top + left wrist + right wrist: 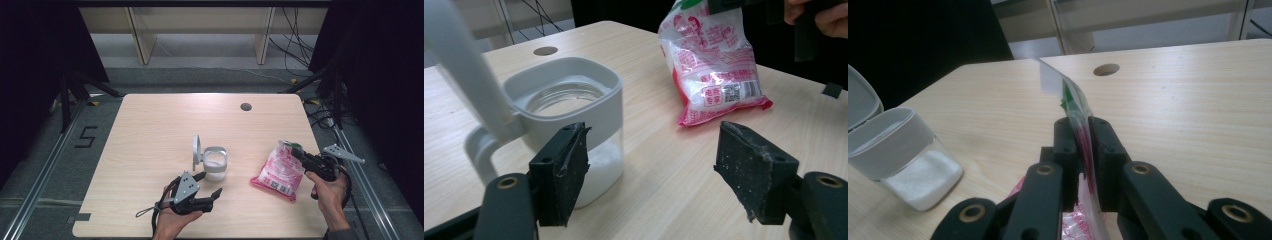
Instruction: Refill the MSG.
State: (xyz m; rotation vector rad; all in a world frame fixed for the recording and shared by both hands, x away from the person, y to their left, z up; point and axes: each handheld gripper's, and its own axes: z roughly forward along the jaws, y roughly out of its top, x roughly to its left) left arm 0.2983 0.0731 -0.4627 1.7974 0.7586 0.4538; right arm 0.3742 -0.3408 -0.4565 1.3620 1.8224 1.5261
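A clear container point(215, 164) with a grey rim, its lid point(197, 150) flipped up, stands at mid-table with white powder in the bottom. My left gripper point(210, 183) lies just in front of it, jaws wide apart and nothing between them. In the left gripper view the container point(569, 110) sits just beyond the left jaw. A pink-and-white plastic bag point(279, 170) lies to the right. My right gripper point(296, 149) is shut on the bag's top edge. In the right gripper view the bag's film point(1073, 100) is pinched between the jaws of the right gripper point(1082, 135).
The wooden table point(150, 125) has a round cable hole point(245, 106) at the far right. Its near edge runs just behind both hands. Beyond the table stand a pale shelf frame and loose floor cables.
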